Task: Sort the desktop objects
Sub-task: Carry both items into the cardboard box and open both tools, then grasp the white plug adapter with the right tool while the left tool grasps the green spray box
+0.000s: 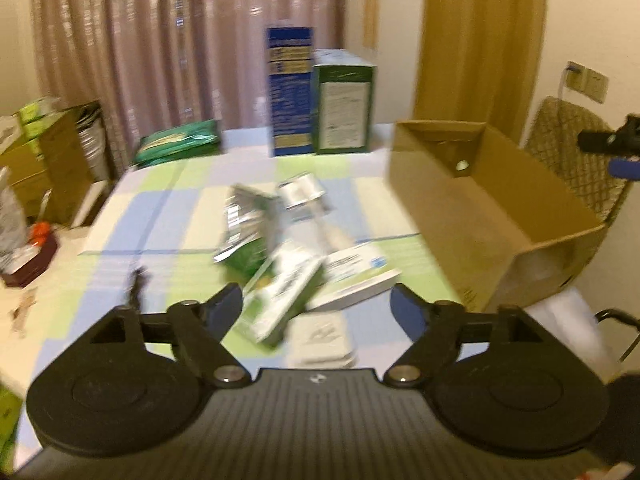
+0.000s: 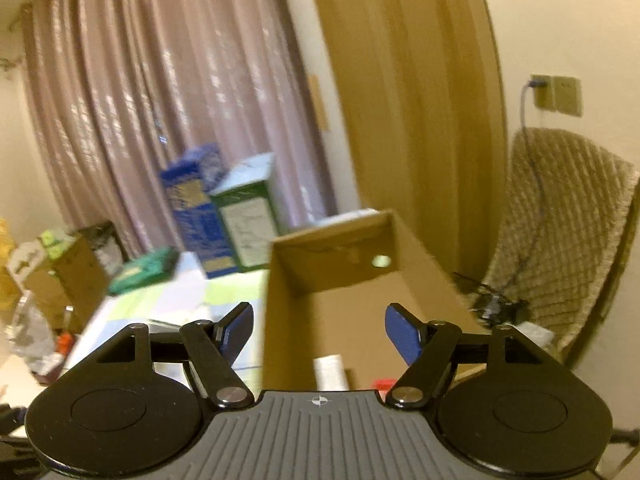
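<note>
Clutter sits in the middle of the table point(image 1: 168, 208), which wears a cloth checked in pale blue, green and cream. From the left of the left wrist view: a crumpled silver-and-green packet point(image 1: 248, 228), a small silver roll point(image 1: 300, 190) behind it, then a green-and-white box point(image 1: 280, 300) whose long axis runs from near left up to far right, tilted against its neighbours. A flat white box point(image 1: 356, 280) lies just right of it, its long side angled the other way, and a small white pad point(image 1: 320, 338) lies nearest the camera. All of it is blurred.

The left gripper point(image 1: 318, 306) hangs over this pile with its jaws spread wide and nothing between them. Right of the pile stands an open cardboard box point(image 1: 492, 208), its long axis running away from the camera.

The right gripper point(image 2: 320, 330) hovers above that cardboard box with jaws apart, holding nothing; something white and something red show inside, too unclear to name.

At the far table edge a blue carton point(image 1: 290, 88) and a green carton point(image 1: 346, 108) stand upright side by side, and a green packet point(image 1: 178, 142) lies flat at the far left. Pinkish curtains point(image 1: 180, 40) hang behind, and a quilted chair point(image 1: 572, 160) stands at right.
</note>
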Tool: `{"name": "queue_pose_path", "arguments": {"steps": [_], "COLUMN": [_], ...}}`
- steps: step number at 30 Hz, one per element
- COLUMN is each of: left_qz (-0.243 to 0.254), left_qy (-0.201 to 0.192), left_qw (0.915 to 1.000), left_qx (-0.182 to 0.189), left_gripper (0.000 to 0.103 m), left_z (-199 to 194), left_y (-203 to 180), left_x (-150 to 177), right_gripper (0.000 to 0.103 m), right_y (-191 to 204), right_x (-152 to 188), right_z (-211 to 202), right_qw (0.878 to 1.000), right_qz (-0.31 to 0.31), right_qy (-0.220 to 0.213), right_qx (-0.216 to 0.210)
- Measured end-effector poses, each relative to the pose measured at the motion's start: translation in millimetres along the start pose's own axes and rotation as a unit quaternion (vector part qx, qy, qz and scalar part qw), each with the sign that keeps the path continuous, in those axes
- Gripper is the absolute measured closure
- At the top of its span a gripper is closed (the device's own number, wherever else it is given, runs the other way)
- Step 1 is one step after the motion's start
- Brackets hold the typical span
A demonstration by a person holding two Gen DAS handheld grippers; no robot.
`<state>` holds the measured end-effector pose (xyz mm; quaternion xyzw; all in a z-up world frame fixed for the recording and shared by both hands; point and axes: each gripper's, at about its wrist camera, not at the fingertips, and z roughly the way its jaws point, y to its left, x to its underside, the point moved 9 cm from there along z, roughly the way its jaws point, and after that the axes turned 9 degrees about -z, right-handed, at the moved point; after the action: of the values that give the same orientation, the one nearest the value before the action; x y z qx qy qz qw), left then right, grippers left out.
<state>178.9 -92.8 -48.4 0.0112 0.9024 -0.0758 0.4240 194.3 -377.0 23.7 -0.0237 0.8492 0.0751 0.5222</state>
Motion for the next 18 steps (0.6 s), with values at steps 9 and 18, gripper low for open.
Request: {"name": "queue_pose_path", "arguments": {"steps": [9,18], "left_qz": [-0.024,-0.018], "left_qy": [0.007,0.014], "left_qw": [0.9989,0.9991], "left_qx": [-0.04,-0.036], "left_gripper": [0.013,0.008], "left_z": [-32.6,-27.9], "left_y": [79.0,114.4], "left_x": [23.3,36.6], "right_gripper": [0.025,0.023], "right_y": [104.2,156.4], "right_x": [41.9,104.0], "right_z": [-11.9,15.5], "right_qw": [0.995,0.987], "right_qz": [-0.036,-0.073], "right_qy": [0.03,0.095], "right_qx": [-0.088,-0.106]}}
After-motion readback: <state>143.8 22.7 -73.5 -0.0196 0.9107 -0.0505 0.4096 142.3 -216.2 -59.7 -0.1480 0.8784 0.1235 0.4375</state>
